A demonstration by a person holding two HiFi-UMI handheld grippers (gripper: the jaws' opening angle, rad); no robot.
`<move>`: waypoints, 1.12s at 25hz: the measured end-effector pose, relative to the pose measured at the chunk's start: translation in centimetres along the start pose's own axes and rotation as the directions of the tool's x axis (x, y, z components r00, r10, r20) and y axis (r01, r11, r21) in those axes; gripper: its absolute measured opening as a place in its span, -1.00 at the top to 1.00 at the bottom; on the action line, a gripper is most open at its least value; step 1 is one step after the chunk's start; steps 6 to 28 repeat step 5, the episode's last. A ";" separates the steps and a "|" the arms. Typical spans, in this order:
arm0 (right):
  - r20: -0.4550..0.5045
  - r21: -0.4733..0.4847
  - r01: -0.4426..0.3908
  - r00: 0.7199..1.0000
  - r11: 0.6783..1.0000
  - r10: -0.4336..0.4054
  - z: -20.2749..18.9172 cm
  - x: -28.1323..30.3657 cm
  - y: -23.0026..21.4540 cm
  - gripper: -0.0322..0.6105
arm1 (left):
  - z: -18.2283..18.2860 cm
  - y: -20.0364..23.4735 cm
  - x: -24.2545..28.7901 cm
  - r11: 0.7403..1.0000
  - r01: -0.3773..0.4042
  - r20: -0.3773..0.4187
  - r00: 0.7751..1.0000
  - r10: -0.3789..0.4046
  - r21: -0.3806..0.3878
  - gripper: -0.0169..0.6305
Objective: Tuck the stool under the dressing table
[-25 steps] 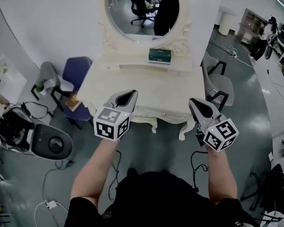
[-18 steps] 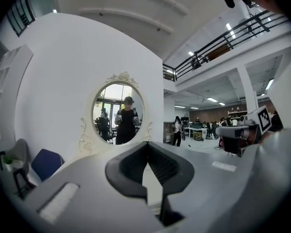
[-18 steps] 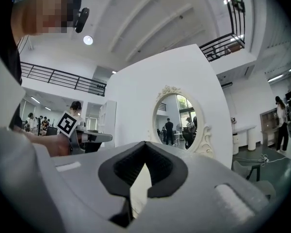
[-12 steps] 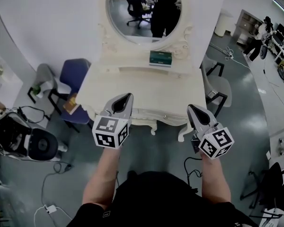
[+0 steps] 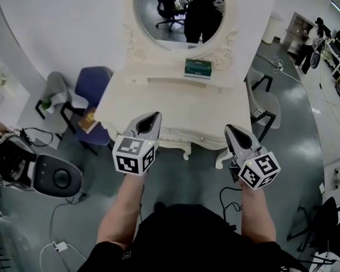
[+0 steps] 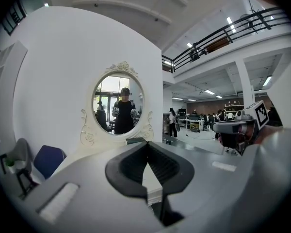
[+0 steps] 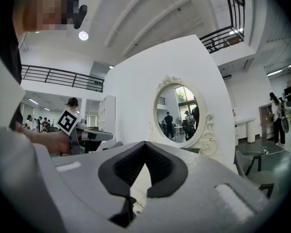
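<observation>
The cream dressing table [image 5: 175, 103] with its oval mirror [image 5: 178, 10] stands straight ahead, and a green box [image 5: 198, 68] lies on its back ledge. No stool shows in any view. My left gripper [image 5: 153, 117] hovers over the table's front edge, shut and empty. My right gripper [image 5: 229, 128] hangs at the front right corner, also shut with nothing held. In the left gripper view the closed tips [image 6: 146, 143] point at the mirror [image 6: 119, 106]. The right gripper view shows its closed tips [image 7: 145, 143] before the mirror [image 7: 179, 113].
A blue chair [image 5: 93, 86] and a grey chair [image 5: 56, 89] stand left of the table, and another grey chair [image 5: 266, 103] on its right. A black-and-white machine [image 5: 51, 177] and cables [image 5: 62, 220] lie on the floor at left. People stand at the far right [image 5: 317, 33].
Both grippers have drifted slightly lower in the head view and stay shut. The head view has swung a little, so the table sits further right.
</observation>
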State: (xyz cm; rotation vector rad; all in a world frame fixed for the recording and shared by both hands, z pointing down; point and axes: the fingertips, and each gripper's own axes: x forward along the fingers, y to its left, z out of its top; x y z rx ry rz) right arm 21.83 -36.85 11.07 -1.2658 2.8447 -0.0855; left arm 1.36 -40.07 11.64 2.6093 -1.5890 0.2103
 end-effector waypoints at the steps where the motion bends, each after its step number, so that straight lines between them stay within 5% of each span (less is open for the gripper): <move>1: -0.001 0.000 -0.002 1.000 1.000 0.002 0.0 0.1 0.1 0.89 | -0.1 0.1 0.0 1.000 0.000 -0.002 1.000 0.000 0.001 0.89; 28: -0.005 0.000 -0.013 1.000 1.000 0.013 -0.1 0.6 0.3 0.89 | -0.5 0.4 0.0 1.000 0.000 -0.009 1.000 0.000 -0.006 0.89</move>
